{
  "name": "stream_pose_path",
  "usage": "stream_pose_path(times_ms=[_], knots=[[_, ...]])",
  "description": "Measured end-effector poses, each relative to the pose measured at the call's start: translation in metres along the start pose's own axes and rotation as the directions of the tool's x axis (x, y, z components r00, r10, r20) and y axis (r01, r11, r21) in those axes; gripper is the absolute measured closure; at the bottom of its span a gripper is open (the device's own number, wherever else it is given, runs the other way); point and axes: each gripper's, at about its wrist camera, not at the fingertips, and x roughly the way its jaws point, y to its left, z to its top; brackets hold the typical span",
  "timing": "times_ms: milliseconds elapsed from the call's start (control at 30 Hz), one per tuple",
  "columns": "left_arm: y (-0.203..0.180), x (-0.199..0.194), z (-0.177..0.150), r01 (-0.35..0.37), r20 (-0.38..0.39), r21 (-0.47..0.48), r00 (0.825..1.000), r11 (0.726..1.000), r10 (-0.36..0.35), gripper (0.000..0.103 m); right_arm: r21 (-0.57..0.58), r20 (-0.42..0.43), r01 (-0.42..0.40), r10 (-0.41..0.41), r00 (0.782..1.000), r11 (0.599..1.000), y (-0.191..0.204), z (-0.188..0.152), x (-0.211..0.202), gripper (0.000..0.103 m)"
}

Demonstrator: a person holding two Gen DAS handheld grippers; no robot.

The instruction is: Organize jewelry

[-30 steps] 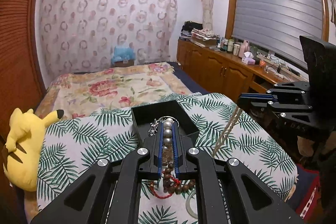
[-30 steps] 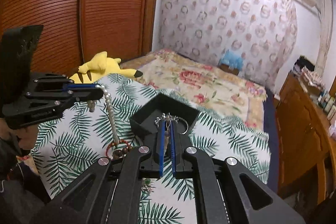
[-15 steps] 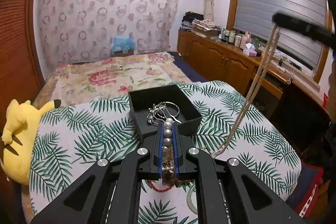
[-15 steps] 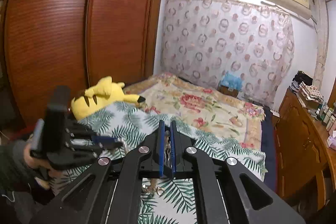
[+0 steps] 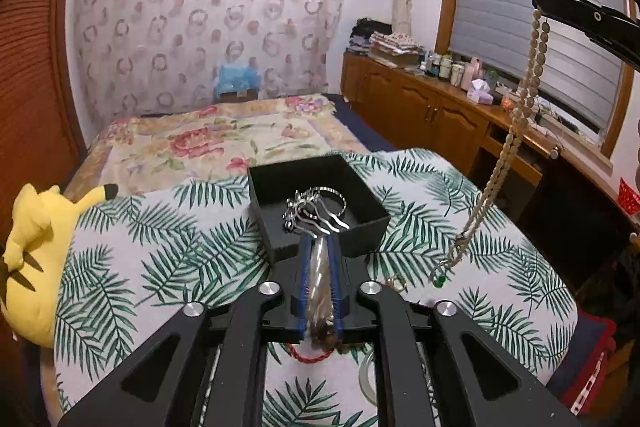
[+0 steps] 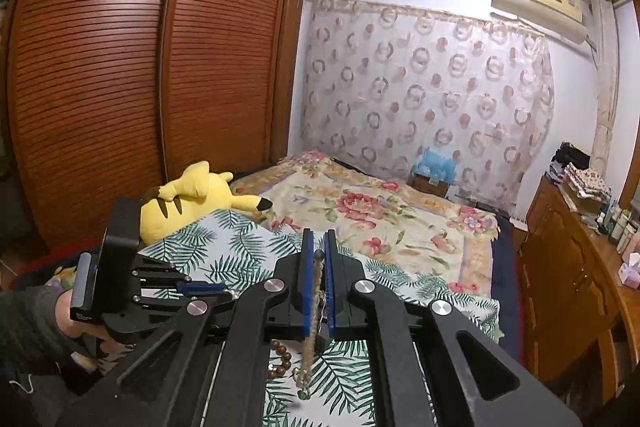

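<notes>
Leaf-print cloth (image 5: 168, 259): one black box (image 5: 360, 223), two tongs, one beige necklace (image 5: 516, 123).

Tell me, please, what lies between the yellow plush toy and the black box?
Only bare leaf-print cloth lies between the yellow plush toy and the black box. The left wrist view shows that stretch.

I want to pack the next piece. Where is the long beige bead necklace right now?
The beige bead necklace hangs from the raised right gripper at the right of the left wrist view, its green pendant reaching the leaf-print cloth right of the black box.
</notes>
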Motion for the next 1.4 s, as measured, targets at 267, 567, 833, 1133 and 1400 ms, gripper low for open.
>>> stream_pose_path(times_ms=[267,567,833,1133,1400], knots=[[-0.007,0.012,-0.013,0.027,-0.041,0.013,0.999,1.000,-0.027,0.079,0.047,-0.078,0.092,-0.088,0.993,0.995,-0.024,-0.028,0.026,0.097],[-0.054,0.052,-0.029,0.111,-0.146,0.081,0.984,0.991,-0.098,0.079,0.127,-0.185,0.220,-0.195,0.963,0.967,-0.077,-0.088,0.040,0.097],[-0.095,0.087,-0.035,0.183,-0.227,0.140,0.962,0.973,-0.149,0.079,0.176,-0.216,0.236,-0.197,0.956,0.956,-0.099,-0.121,0.041,0.097],[-0.107,0.120,-0.034,0.154,-0.283,0.142,0.953,0.978,-0.109,0.085,0.190,-0.217,0.231,-0.189,0.958,0.954,-0.098,-0.133,0.040,0.097],[-0.109,0.119,-0.036,0.129,-0.262,0.156,0.961,0.979,-0.085,0.103,0.188,-0.220,0.244,-0.201,0.955,0.951,-0.102,-0.141,0.036,0.097]])
